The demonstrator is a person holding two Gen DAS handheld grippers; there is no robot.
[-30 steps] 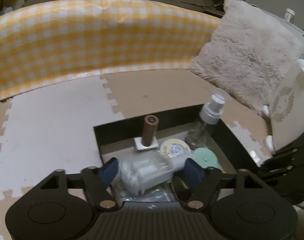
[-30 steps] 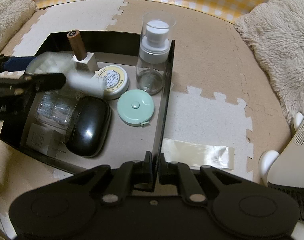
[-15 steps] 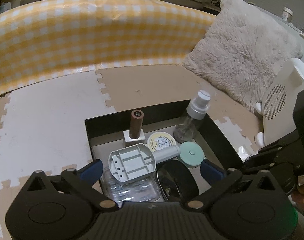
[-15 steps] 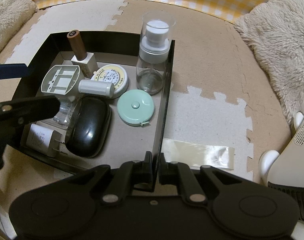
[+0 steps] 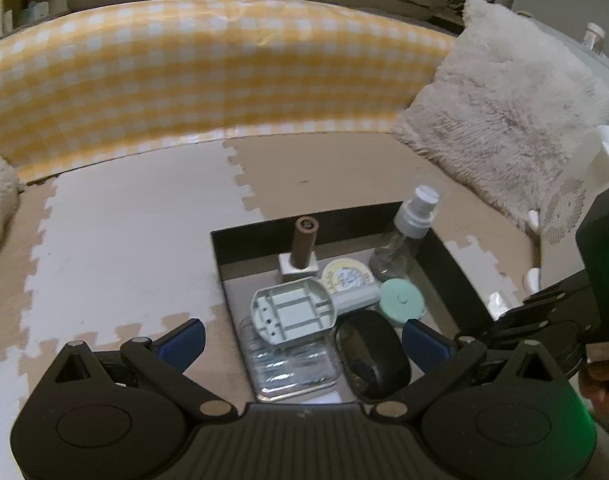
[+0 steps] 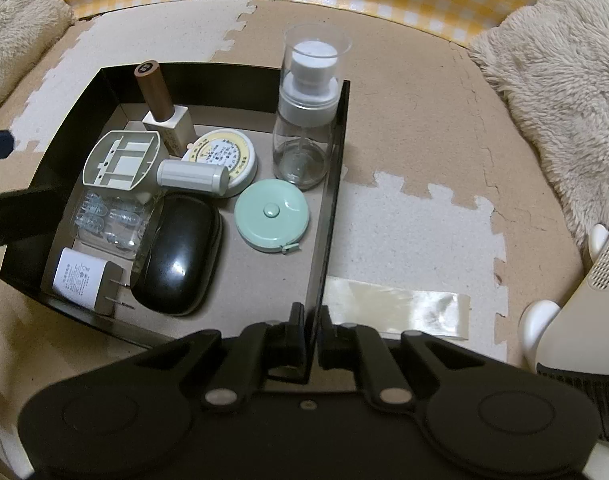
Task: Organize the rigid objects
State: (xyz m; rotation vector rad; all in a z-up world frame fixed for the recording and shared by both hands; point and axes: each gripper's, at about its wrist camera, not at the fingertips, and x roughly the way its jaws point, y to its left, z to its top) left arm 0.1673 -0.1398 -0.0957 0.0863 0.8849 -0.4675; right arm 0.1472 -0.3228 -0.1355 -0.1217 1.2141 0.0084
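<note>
Two grippers share our view of a black tray [image 6: 336,184] that sits on a floor of interlocking foam mats [image 6: 416,128]. Our right gripper [image 6: 307,322] has its jaws pinched tight on the near end of the tray's right-hand wall. Our left gripper [image 5: 302,334] hangs over the tray's near left side with its jaws spread as wide as they go, having just opened, and nothing lies between them. Directly ahead of it we see a grey plastic holder [image 6: 122,160] lying on its side, its ribbed underside up and its cylindrical handle [image 6: 192,176] resting across a round cream tin [image 6: 230,158]. Around it we note a brown-capped bottle [image 6: 160,100] upright at the back, a clear spray bottle [image 6: 308,112] upright in the far right corner, a mint tape measure [image 6: 272,216], a glossy black case [image 6: 180,256], a clear blister pack [image 6: 104,220] and a white plug adapter [image 6: 84,280] in the near left corner. Beyond the mats we see a yellow gingham cushion [image 5: 208,76] and a fluffy pillow [image 5: 504,120].
</note>
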